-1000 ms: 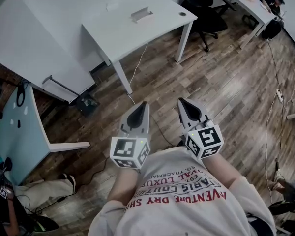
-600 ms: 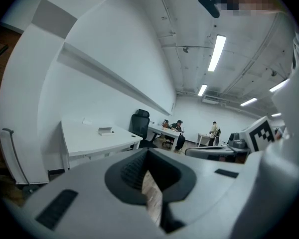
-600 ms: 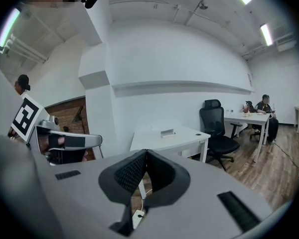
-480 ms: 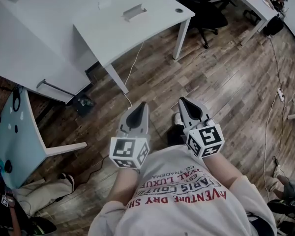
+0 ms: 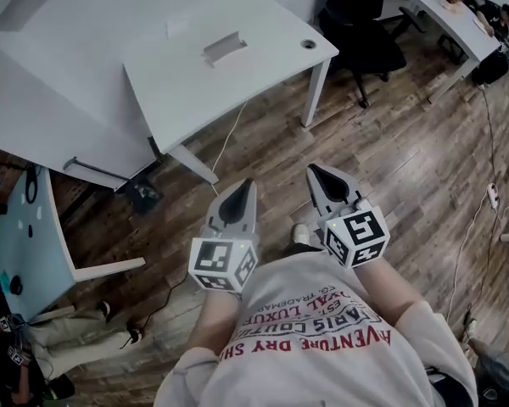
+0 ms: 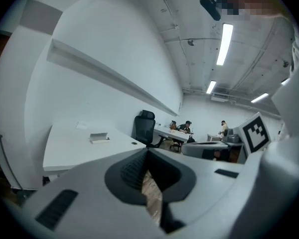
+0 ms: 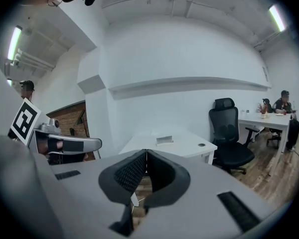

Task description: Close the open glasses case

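Note:
The glasses case (image 5: 223, 47) lies open on the white table (image 5: 187, 83) ahead of me, a pale grey box with its lid up. It shows small in the left gripper view (image 6: 99, 137) and in the right gripper view (image 7: 165, 140). Both grippers are held close to my chest over the wooden floor, well short of the table. My left gripper (image 5: 242, 185) is shut with nothing in it, its pads (image 6: 134, 171) pressed together. My right gripper (image 5: 316, 172) is also shut and empty.
A black office chair (image 5: 360, 24) stands right of the table. Another white desk (image 5: 441, 11) runs along the far right, with people seated at it. A light blue table (image 5: 25, 244) is at the left, with a person's legs (image 5: 59, 333) near it. Cables lie on the floor (image 5: 407, 168).
The white table has drifted lower and nearer in the head view, as the person steps towards it. Both grippers keep their place and stay shut.

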### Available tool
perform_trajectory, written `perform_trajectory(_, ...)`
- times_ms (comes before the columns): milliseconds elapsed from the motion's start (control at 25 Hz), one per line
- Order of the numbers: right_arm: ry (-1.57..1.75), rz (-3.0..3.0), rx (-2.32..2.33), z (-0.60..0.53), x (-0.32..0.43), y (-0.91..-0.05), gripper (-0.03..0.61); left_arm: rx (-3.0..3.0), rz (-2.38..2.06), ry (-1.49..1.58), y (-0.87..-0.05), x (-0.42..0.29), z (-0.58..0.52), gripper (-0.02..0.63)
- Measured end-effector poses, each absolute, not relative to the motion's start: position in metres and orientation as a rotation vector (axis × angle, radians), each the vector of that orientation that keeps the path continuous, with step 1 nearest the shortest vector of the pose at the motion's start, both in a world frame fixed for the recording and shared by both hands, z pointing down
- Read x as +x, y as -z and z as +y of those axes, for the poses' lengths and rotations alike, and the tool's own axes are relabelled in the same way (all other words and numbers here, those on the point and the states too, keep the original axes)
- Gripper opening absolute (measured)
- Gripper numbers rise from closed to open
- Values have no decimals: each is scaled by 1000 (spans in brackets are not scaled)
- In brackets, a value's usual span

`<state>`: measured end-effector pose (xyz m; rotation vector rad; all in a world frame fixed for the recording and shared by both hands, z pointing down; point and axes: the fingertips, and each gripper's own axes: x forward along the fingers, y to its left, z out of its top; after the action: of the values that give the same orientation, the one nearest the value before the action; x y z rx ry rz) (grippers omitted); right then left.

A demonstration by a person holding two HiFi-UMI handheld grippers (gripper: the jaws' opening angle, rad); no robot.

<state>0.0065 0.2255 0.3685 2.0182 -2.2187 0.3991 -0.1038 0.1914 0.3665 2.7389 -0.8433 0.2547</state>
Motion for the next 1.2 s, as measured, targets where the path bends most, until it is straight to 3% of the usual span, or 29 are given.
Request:
perform_trajectory(360,-463,-2222,1989,205,86,-380,12,2681,-923,-249,-369,-43,157,-2)
perform_trajectory(1200,-539,-2212,1944,40,139,-404,12,2610,-988,-274,-400,3,-25,-2)
